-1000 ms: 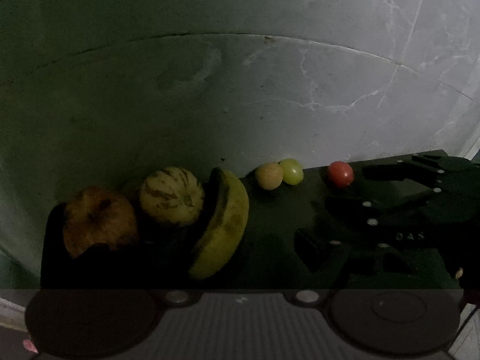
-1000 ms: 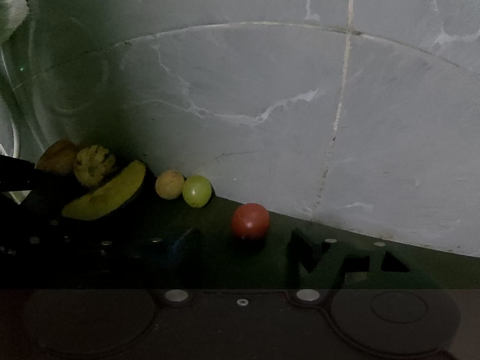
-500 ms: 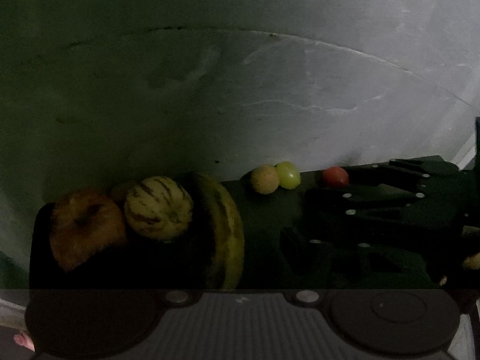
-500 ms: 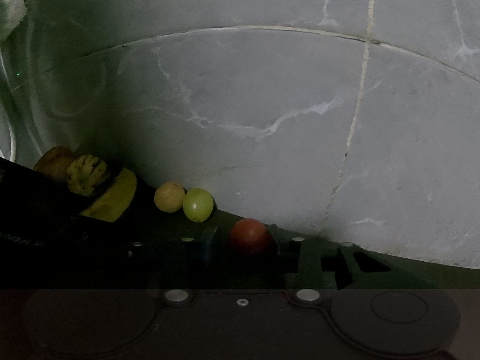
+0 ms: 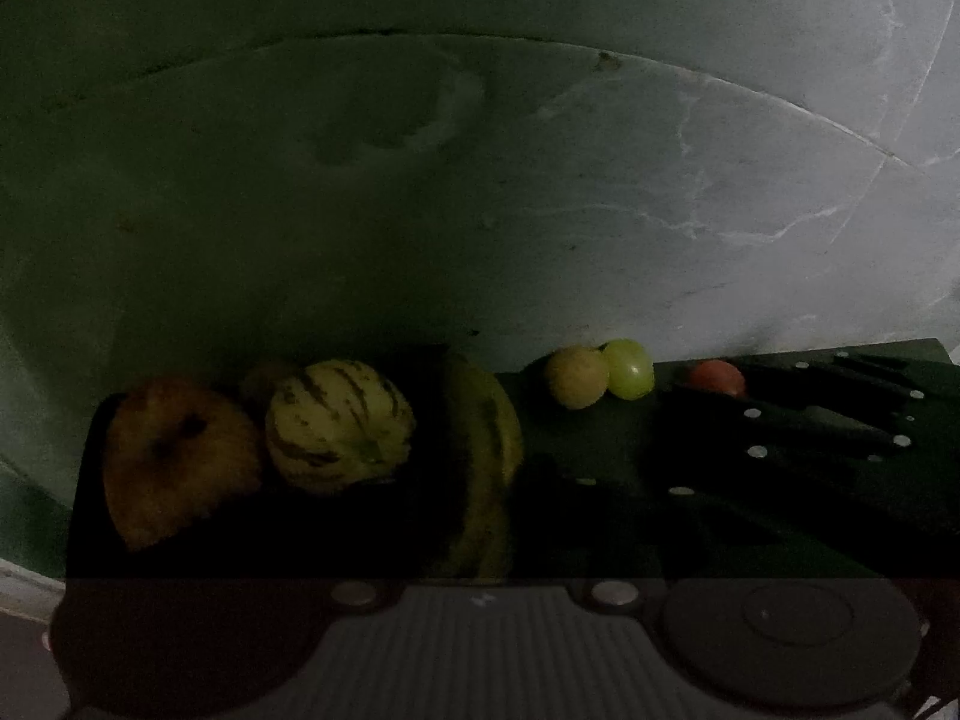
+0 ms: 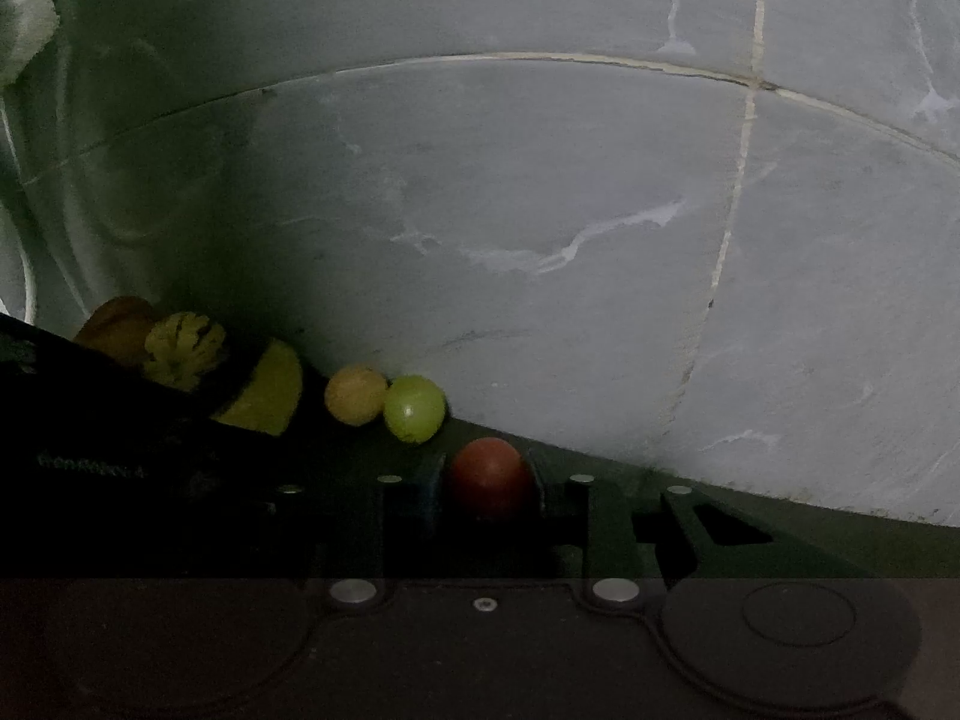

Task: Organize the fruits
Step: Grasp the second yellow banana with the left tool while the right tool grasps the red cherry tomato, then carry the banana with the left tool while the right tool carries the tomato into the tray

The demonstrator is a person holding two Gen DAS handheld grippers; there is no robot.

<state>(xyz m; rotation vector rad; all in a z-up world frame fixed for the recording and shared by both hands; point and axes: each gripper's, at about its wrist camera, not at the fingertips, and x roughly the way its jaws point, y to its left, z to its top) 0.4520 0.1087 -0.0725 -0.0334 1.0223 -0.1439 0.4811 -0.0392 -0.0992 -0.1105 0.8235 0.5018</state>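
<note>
A row of fruit lies on a dark shelf [image 5: 600, 456] against a marble wall: an orange-brown fruit [image 5: 180, 456], a striped yellow melon [image 5: 339, 426], a banana [image 5: 483, 468], a small tan fruit [image 5: 576, 376], a green grape [image 5: 629, 369] and a small red fruit [image 6: 491, 474]. In the right wrist view my right gripper [image 6: 487, 495] has its fingers closed in on both sides of the red fruit. My left gripper's fingers are lost in the dark in the left wrist view; the banana lies straight ahead of it. The red fruit [image 5: 716, 377] also shows there.
The marble wall [image 6: 540, 210] stands directly behind the fruit row. My right gripper's dark body [image 5: 828, 420] lies over the right part of the shelf. The shelf's left edge [image 5: 90, 450] is near the orange-brown fruit.
My right gripper moved forward and its fingers closed in around the red fruit. My left gripper moved in closer to the banana and melon.
</note>
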